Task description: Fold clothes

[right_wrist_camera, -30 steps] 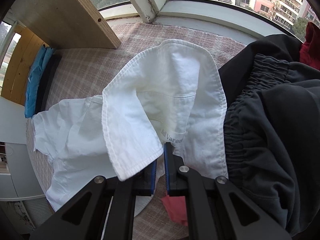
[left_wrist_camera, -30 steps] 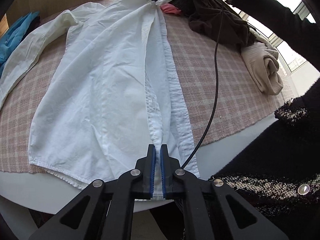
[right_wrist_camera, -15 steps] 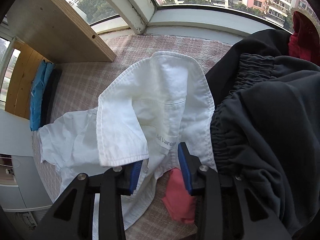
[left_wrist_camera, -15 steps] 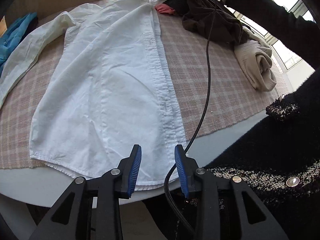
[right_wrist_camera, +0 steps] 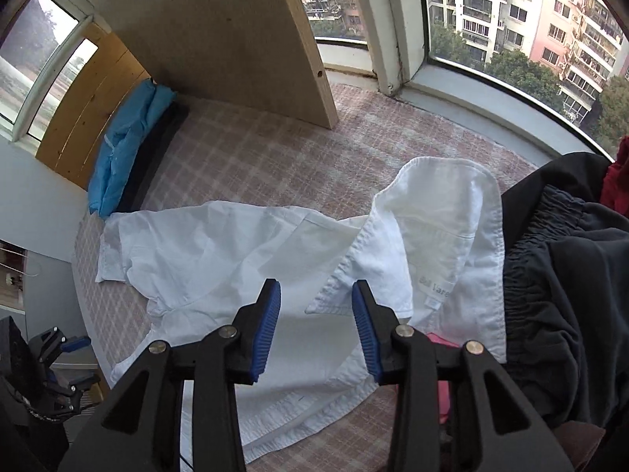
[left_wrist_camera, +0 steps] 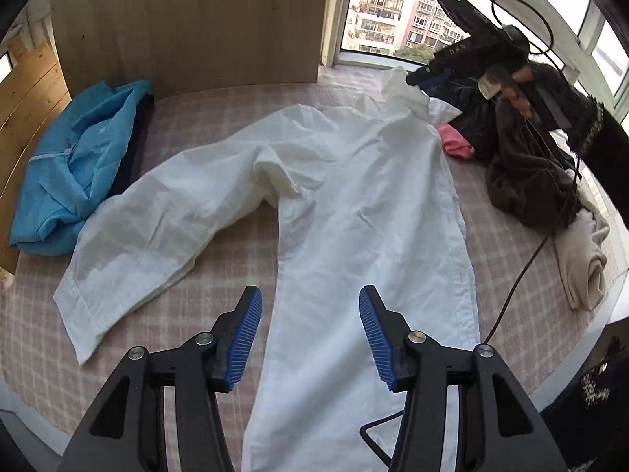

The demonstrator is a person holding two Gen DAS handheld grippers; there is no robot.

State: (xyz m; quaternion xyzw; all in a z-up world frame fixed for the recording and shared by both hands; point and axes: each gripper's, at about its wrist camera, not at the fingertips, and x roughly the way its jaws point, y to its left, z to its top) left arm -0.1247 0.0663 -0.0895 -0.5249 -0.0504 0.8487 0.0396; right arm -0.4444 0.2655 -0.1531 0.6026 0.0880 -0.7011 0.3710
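Two grippers show, each with its jaws spread wide and nothing between the ribbed blue pads. At the bottom of its own view the left gripper (left_wrist_camera: 310, 330) hangs over the lower body of the white shirt (left_wrist_camera: 365, 204), not touching it. Low in the right wrist view, the right gripper (right_wrist_camera: 316, 324) hovers just short of the shirt's collar (right_wrist_camera: 444, 220), which stands up in a soft arch with a label sewn inside.

One shirt lies flat along the middle of the left wrist view, thin crinkled cotton with a stitched placket down its right edge. One sleeve (left_wrist_camera: 157, 228) reaches toward the lower left of the frame, its cuff near the rim of the checked pink cloth (left_wrist_camera: 220, 118). Open cloth lies between the sleeve and the wooden board (left_wrist_camera: 188, 19) across the top of the frame.

At the left edge sits one blue garment (left_wrist_camera: 74, 165), bunched on a darker one. Along the right edge crowd four more pieces: a small pink item (left_wrist_camera: 456, 143) touching the shirt's shoulder, a dark gathered garment (right_wrist_camera: 558, 295) pressed against the collar, a brown heap (left_wrist_camera: 526, 185), and a ribbed cream roll (left_wrist_camera: 582, 259) near the table's edge. One black cable (left_wrist_camera: 515, 283) trails down beside the placket.
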